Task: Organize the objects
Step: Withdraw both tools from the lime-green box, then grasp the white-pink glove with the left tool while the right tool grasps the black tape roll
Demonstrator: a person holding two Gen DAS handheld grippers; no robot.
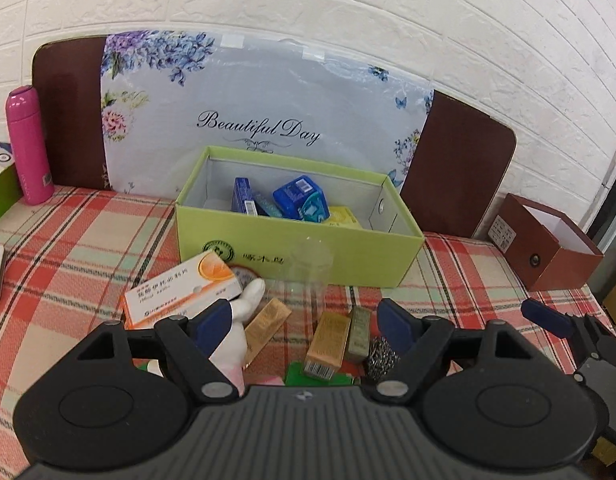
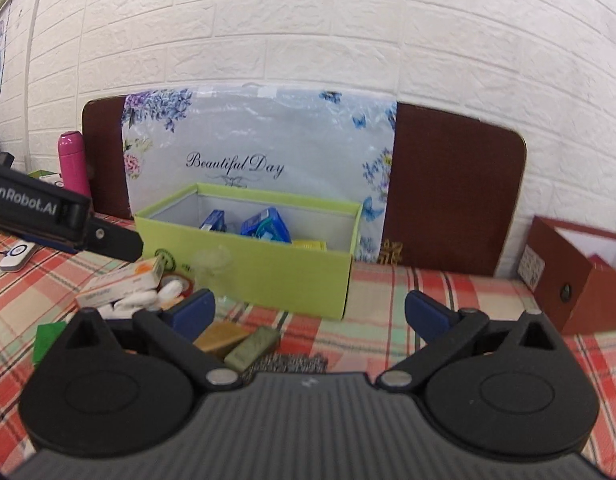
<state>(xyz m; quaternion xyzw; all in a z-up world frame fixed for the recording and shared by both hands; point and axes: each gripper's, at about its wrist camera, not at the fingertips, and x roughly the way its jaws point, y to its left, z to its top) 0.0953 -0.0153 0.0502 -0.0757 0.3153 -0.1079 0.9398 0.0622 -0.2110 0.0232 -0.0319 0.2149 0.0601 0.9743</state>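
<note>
Plaid tablecloth (image 1: 88, 240) with a green box (image 1: 292, 252) behind loose clutter; left gripper (image 1: 304, 316) and right gripper (image 2: 309, 312) both gape wide, holding nothing.

Home setting: plaid tablecloth (image 1: 88, 240), white brick-pattern wall (image 1: 347, 8), pink flask (image 1: 28, 144), floral "Beautiful Day" bag (image 1: 268, 112).

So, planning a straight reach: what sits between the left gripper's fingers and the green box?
Left wrist view: gold cartons, then a clear cup against the green box.
</note>
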